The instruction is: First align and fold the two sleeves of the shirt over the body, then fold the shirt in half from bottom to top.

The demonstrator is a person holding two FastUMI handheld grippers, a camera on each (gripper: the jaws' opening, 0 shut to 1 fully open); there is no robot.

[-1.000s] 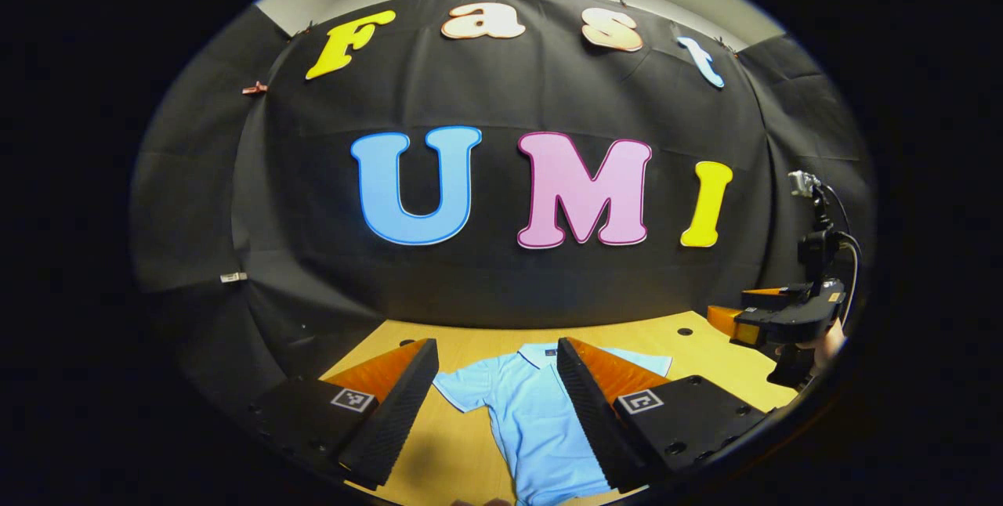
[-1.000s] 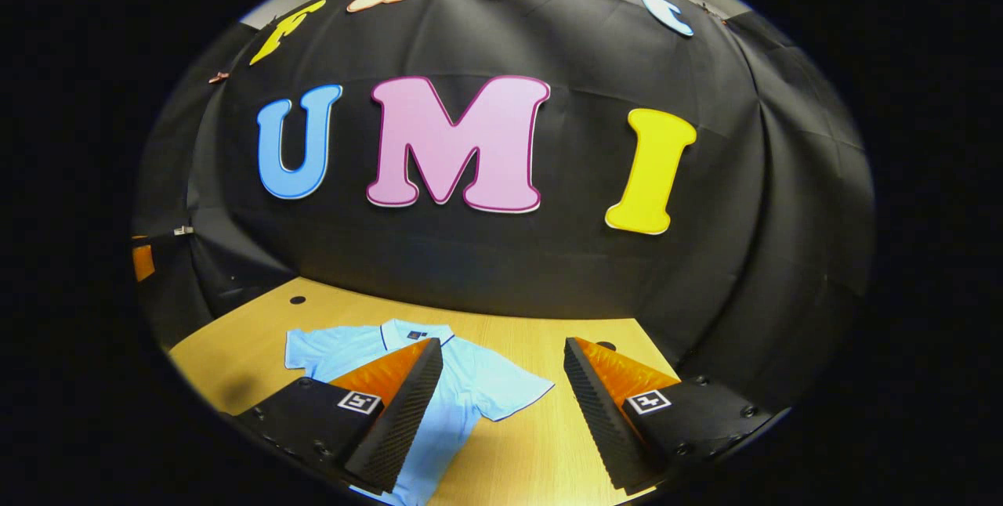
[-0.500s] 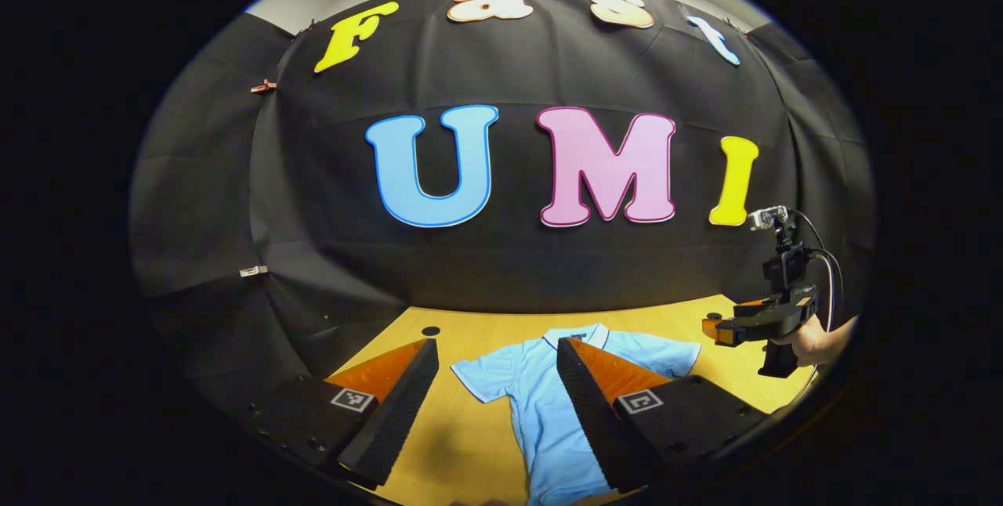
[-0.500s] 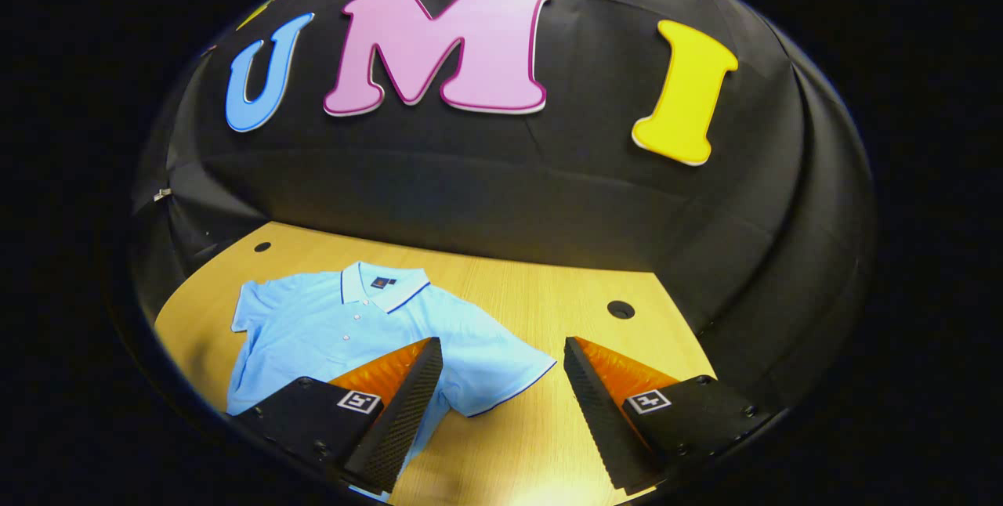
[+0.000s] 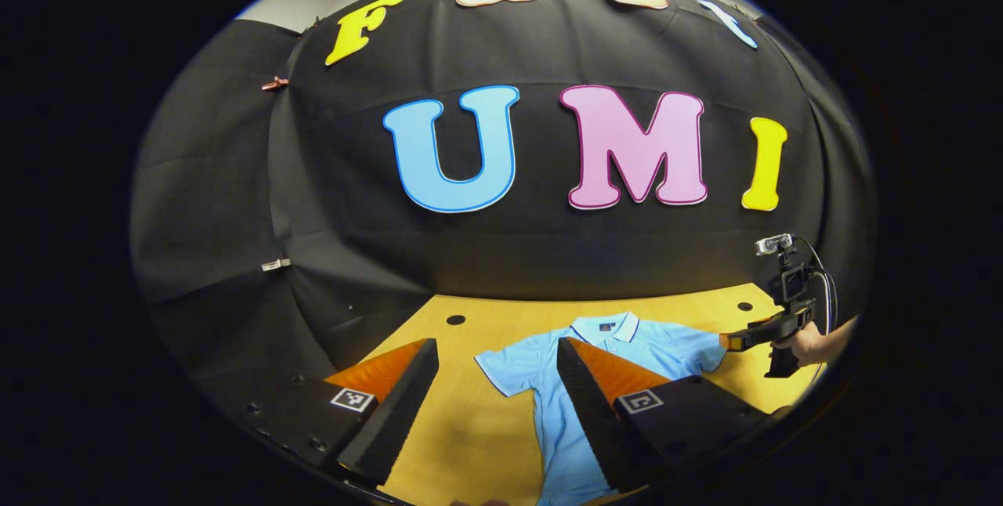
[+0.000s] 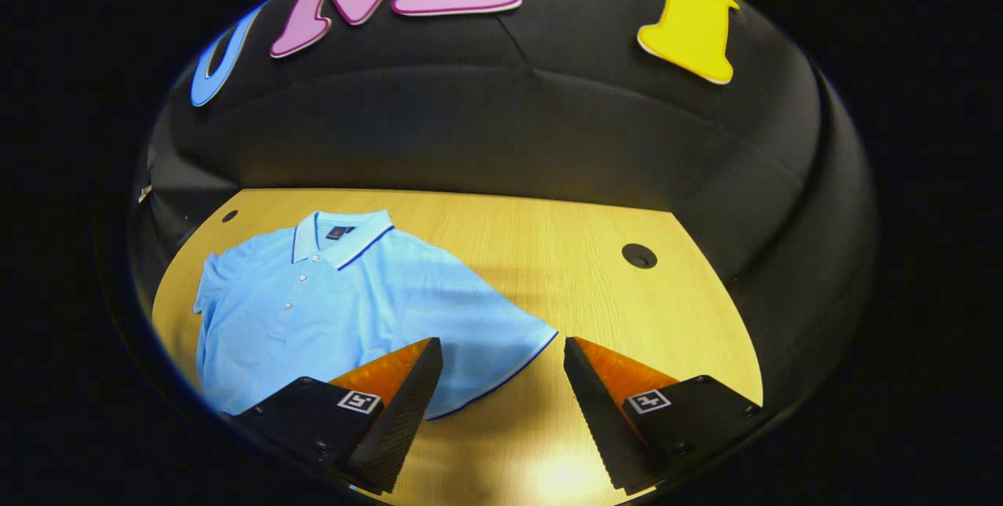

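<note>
A light blue polo shirt (image 6: 337, 302) lies flat and face up on the wooden table (image 6: 595, 294), collar toward the wall, both short sleeves spread out. In the right gripper view my right gripper (image 6: 501, 357) is open, hovering above the edge of the nearer sleeve (image 6: 501, 337), with the sleeve hem between and below its fingers. In the left gripper view the shirt (image 5: 548, 381) sits ahead, my left gripper (image 5: 497, 357) is open above the table next to the other sleeve (image 5: 505, 369). The right gripper (image 5: 744, 337), held by a hand, shows farther off beside the far sleeve.
Round holes are cut in the tabletop (image 6: 639, 255) (image 5: 455, 319). The black cloth wall rises directly behind the table's far edge. Bare wood extends right of the shirt in the right gripper view.
The right gripper has tipped down and come closer to the sleeve over the last second. The left gripper has drifted slightly left and tilted down a little. Both stay open.
</note>
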